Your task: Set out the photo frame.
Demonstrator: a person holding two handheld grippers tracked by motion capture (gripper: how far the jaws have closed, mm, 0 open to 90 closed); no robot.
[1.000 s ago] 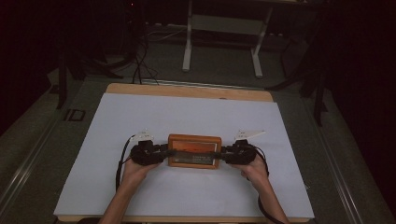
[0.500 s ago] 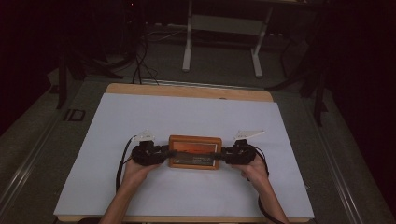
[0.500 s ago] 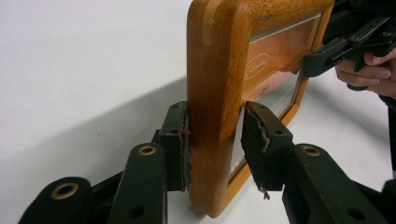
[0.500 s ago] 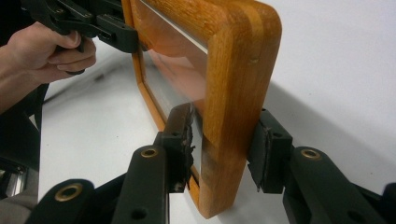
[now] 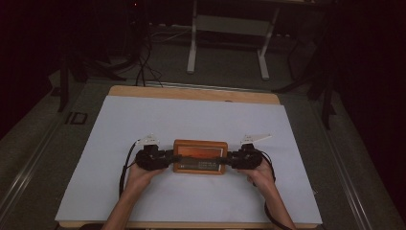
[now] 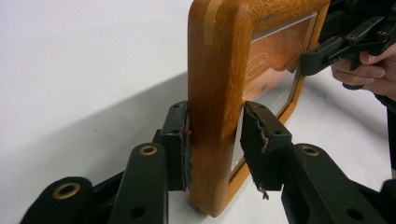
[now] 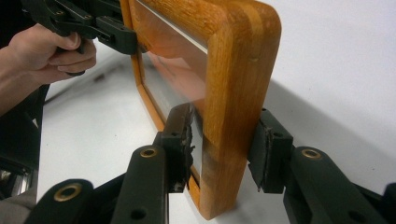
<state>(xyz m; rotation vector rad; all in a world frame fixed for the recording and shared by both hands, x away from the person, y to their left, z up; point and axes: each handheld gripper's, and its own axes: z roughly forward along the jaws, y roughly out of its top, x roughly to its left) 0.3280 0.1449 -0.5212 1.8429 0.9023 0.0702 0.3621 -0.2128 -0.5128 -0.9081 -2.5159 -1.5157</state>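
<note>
From above, a wooden picture frame [image 5: 200, 157] sits near the middle of the white-covered surface [image 5: 191, 120], held between two black tools: the left gripper [image 5: 168, 158] meets its left end and the right gripper [image 5: 229, 160] its right end, each held in one of the person's hands [image 5: 139, 175], whose forearms are cut off at the bottom edge. From this height the jaws are too small to tell how they stand, and the lettering on the frame's panel cannot be read; the room beyond the surface is dark, with only a pale metal stand [image 5: 229, 40] and some cables made out. In the left gripper view, the left gripper [image 6: 215, 140] is clamped on the frame's [image 6: 217, 93] near side rail, one frayed pad on each face, the frame standing on edge with its lower corner just off or on the white surface, I cannot tell which. The other gripper grips the far end, a hand behind it cut off by the picture's edge. In the right gripper view, the right gripper [image 7: 226, 140] likewise pinches the frame's [image 7: 238, 79] rail between its pads, the glass glaring, while the far gripper and hand [image 7: 46, 51] sit at the upper left.
</note>
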